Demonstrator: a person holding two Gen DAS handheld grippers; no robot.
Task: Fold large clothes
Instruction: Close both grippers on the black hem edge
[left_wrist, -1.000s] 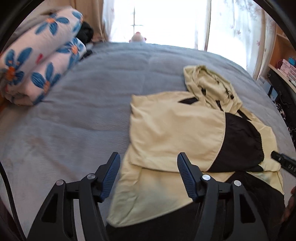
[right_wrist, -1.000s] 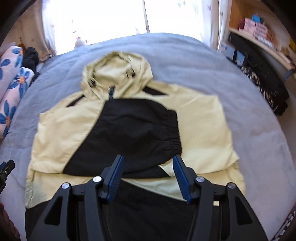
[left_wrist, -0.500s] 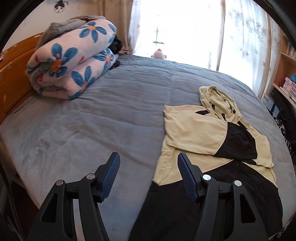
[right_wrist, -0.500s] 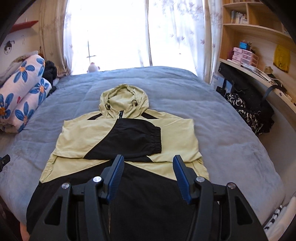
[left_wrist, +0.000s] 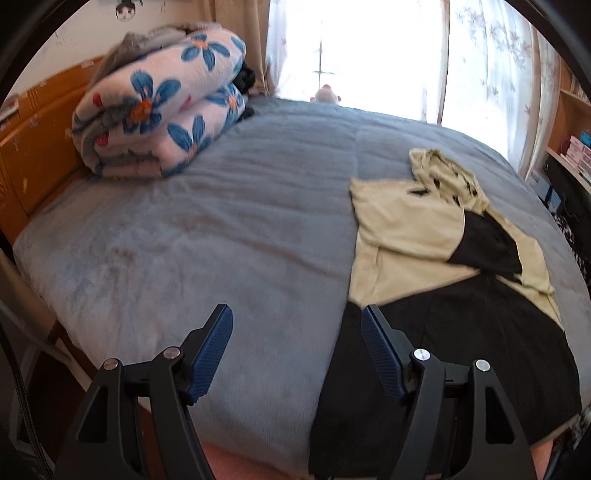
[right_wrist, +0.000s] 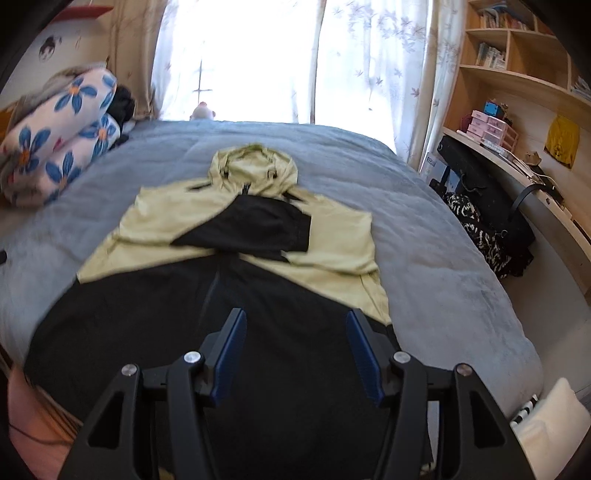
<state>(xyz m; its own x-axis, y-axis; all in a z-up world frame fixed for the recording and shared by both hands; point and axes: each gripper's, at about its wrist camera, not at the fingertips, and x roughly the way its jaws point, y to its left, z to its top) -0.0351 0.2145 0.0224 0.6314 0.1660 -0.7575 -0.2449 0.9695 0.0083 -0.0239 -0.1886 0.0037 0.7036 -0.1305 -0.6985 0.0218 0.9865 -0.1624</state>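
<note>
Left gripper (left_wrist: 296, 330) opening, empty, above grey bed (left_wrist: 229, 236); right gripper (right_wrist: 294, 334) parted, empty, over jacket (right_wrist: 255, 229) (no legible writing); bookshelves (right_wrist: 517, 55) only rightward.

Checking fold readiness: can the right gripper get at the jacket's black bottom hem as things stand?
Probably yes. The right gripper hangs open, holding nothing, above the black lower part of the jacket, which lies flat on the bed with nothing between.

matt cloth jacket (right_wrist: 236, 258), fuzzy grey blanket (left_wrist: 221, 236), wood headboard (left_wrist: 33, 140)
</note>
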